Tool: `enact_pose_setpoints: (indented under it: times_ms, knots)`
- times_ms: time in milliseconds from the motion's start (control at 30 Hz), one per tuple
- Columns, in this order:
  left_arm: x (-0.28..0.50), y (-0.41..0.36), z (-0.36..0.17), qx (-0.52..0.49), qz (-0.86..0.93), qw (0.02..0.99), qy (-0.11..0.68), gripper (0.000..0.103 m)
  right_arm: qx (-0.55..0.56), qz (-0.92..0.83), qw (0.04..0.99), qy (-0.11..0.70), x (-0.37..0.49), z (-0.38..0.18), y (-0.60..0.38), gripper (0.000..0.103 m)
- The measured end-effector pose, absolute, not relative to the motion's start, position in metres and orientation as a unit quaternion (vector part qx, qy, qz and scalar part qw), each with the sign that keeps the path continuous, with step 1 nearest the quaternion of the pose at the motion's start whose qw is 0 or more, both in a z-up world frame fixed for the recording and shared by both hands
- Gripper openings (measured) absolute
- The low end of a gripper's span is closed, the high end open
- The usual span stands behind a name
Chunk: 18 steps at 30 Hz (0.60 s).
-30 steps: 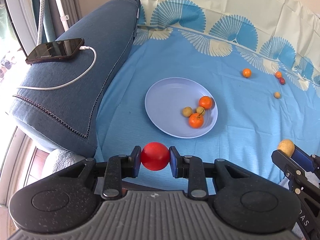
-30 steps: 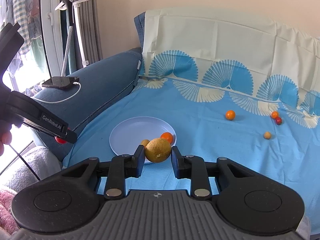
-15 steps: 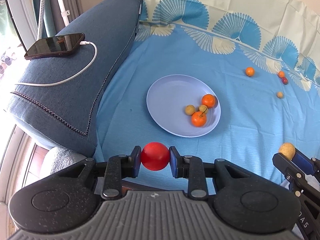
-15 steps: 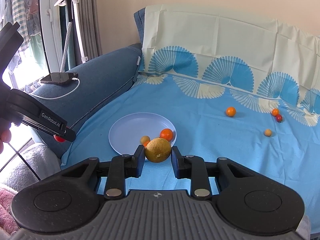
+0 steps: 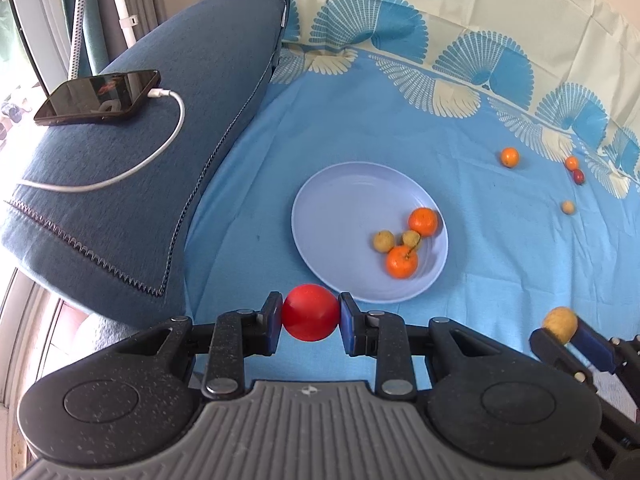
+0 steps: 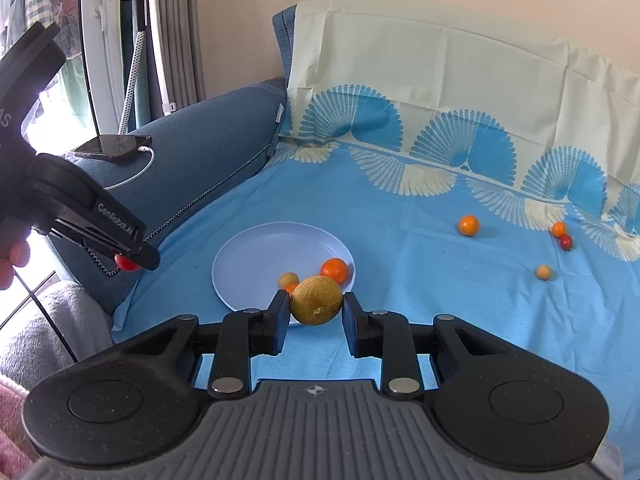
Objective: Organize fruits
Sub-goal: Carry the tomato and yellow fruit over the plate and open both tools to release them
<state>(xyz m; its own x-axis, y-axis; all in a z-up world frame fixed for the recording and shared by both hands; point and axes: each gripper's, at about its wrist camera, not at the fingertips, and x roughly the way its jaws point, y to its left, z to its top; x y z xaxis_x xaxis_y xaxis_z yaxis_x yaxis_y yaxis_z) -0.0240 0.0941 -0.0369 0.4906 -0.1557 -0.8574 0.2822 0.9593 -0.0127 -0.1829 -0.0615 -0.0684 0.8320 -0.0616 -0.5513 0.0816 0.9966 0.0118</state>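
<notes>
My left gripper (image 5: 310, 316) is shut on a round red fruit (image 5: 310, 312), just short of the near rim of a pale blue plate (image 5: 340, 208). The plate holds two oranges (image 5: 423, 221) and two small tan fruits (image 5: 384, 241). My right gripper (image 6: 316, 304) is shut on a yellow-brown fruit (image 6: 316, 299), in front of the plate (image 6: 256, 256); in the left wrist view the same fruit (image 5: 560, 325) shows at the lower right. Loose on the blue sheet lie an orange (image 6: 468, 225), a small orange fruit (image 6: 558, 229), a dark red one (image 6: 566, 241) and a tan one (image 6: 543, 271).
A blue sofa arm (image 5: 120, 184) on the left carries a phone (image 5: 96, 98) with a white cable (image 5: 152, 160). The patterned sheet (image 5: 460, 92) runs up the sofa back. A grey blanket (image 6: 48, 320) lies at the lower left. A person's fingers (image 6: 16, 254) hold the left gripper's handle.
Both grippers have moved forward toward the plate with their fruits still held; the plate now sits closer and lower in both views.
</notes>
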Motion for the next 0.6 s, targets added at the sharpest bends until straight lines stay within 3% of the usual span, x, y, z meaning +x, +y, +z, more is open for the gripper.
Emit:
enact_pose_setpoints:
  times_ms: [600]
  knots:
    - [0.066,0.063,-0.079,0.077,-0.109,0.849,0.512,0.033,0.025,-0.016,0.945,0.326,-0.078,-0.097,-0.072,0.030]
